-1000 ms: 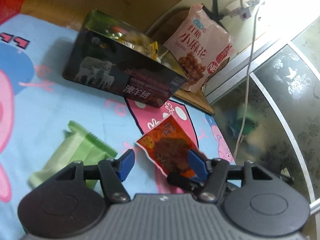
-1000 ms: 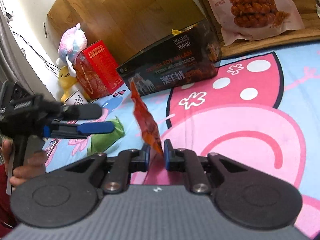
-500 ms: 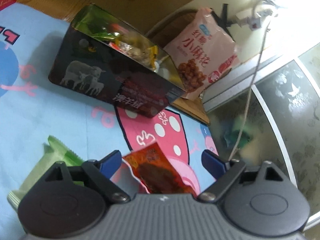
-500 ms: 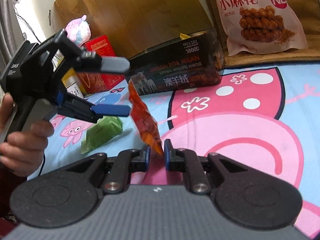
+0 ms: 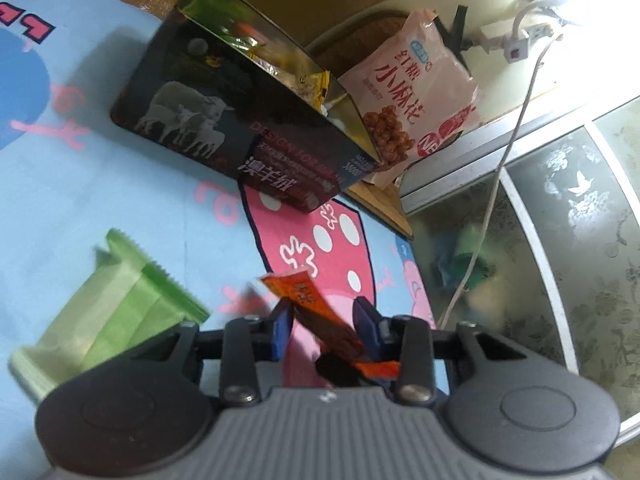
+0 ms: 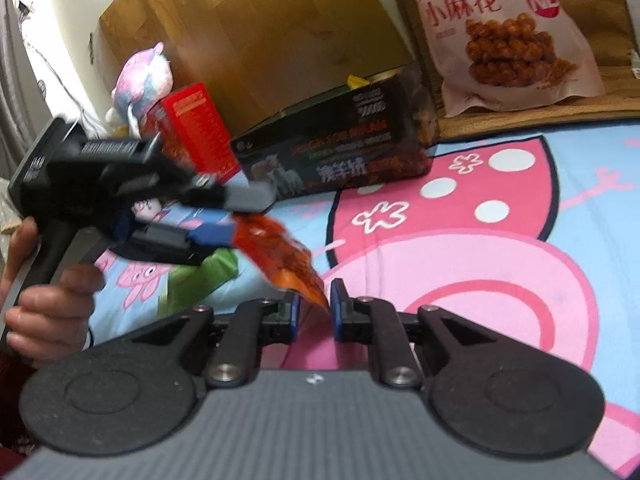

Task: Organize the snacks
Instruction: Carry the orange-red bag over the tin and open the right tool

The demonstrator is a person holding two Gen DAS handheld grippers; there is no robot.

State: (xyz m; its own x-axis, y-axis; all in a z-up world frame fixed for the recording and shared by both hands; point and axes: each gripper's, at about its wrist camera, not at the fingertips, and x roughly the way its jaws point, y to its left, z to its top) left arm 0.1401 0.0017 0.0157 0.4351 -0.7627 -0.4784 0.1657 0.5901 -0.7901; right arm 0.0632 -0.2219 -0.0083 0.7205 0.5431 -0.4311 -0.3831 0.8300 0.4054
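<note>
"小麻花" on pink bag [image 6: 500,32], seemingly

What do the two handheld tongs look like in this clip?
Both match: the left tongs and right tongs have blue pads on black linkage arms with silver pivot screws, two round black discs and a grey ribbed body. The left one has a black pistol-style handle with small white lettering.

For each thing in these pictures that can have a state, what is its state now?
Orange snack packet: lifted off the mat, held at both ends.
Left claw: closing on the packet.
Right claw: shut on the packet's corner.
Dark box: open, snacks inside.
Green packet: lying flat on mat.
Pink bag: leaning upright, sealed.
</note>
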